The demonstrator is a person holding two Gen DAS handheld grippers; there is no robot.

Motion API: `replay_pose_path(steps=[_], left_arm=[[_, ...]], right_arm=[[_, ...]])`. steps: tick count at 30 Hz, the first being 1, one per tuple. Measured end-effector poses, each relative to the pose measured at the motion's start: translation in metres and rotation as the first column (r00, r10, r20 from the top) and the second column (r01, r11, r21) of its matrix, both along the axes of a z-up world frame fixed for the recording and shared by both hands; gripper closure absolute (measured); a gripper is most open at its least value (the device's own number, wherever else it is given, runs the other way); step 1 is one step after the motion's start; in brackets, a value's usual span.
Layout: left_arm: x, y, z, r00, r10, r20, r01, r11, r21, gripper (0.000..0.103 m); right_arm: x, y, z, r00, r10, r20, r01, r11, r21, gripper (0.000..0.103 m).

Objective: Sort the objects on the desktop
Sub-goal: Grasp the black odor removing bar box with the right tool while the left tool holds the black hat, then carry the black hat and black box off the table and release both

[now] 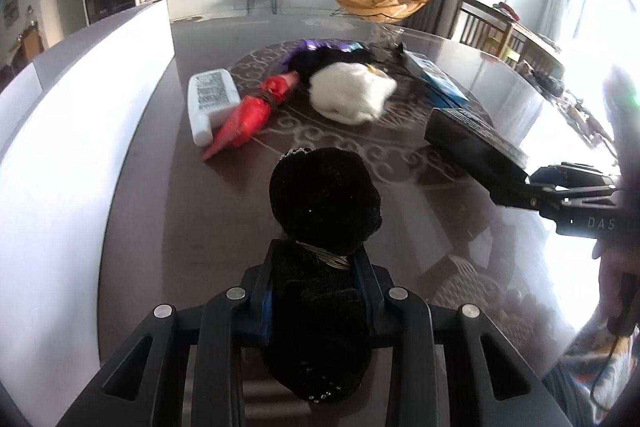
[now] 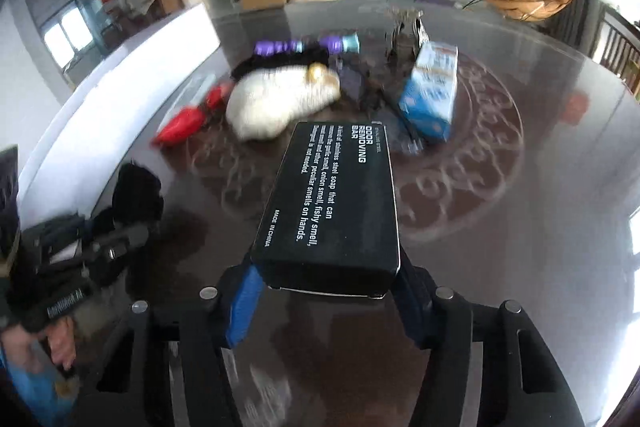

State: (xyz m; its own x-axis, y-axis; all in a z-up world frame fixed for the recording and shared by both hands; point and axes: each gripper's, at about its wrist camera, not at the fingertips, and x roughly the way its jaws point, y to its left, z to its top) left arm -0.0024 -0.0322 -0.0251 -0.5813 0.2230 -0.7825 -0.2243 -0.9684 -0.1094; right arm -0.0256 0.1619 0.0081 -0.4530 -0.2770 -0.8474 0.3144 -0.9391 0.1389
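I see left claw [image 1: 316, 267] clamped on black plush toy [image 1: 324, 203], lifted above worktop [image 1: 160, 227]. Right claw [image 2: 324, 291] grips black soap box [image 2: 332, 203] by near end only. Risks: box tips out; plush sags, slips free.

- The left gripper [image 1: 316, 267] clamped a black plush toy [image 1: 324, 195].
- Ahead lay a white bottle [image 1: 210, 99], red wrapped bundle [image 1: 250, 115] and white plush [image 1: 348, 93].
- To its right, the right gripper [image 1: 516, 193] held a black box [image 1: 472, 141].
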Motion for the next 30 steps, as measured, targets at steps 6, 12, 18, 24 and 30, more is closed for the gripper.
replay_pose_path(steps=[6, 12, 18, 24, 30], left_arm=[[0.013, 0.006, -0.008, 1.0, -0.009, 0.024, 0.009, 1.0, 0.002, 0.071], [0.015, -0.006, 0.001, 1.0, 0.017, 0.025, -0.019, 0.998, 0.065, 0.072], [0.043, -0.044, 0.077, 0.994, 0.03, -0.102, -0.01, 0.98, 0.196, 0.072], [0.049, -0.146, 0.13, 0.966, 0.196, -0.171, -0.161, 0.967, 0.199, 0.072], [0.026, -0.27, 0.11, 0.9, 0.431, -0.057, -0.427, 0.901, 0.077, 0.072]], right_arm=[[0.0, 0.001, -0.008, 0.997, 0.014, 0.076, -0.021, 0.996, 0.087, 0.023], [-0.016, -0.017, -0.009, 0.997, 0.02, 0.077, -0.032, 0.986, 0.161, 0.045], [-0.008, -0.03, 0.041, 0.996, 0.054, 0.077, -0.053, 0.998, -0.022, 0.045], [-0.003, -0.122, 0.126, 0.976, 0.212, -0.056, -0.219, 0.954, -0.206, 0.045], [-0.002, -0.264, 0.142, 0.908, 0.405, -0.105, -0.417, 0.861, -0.291, 0.045]])
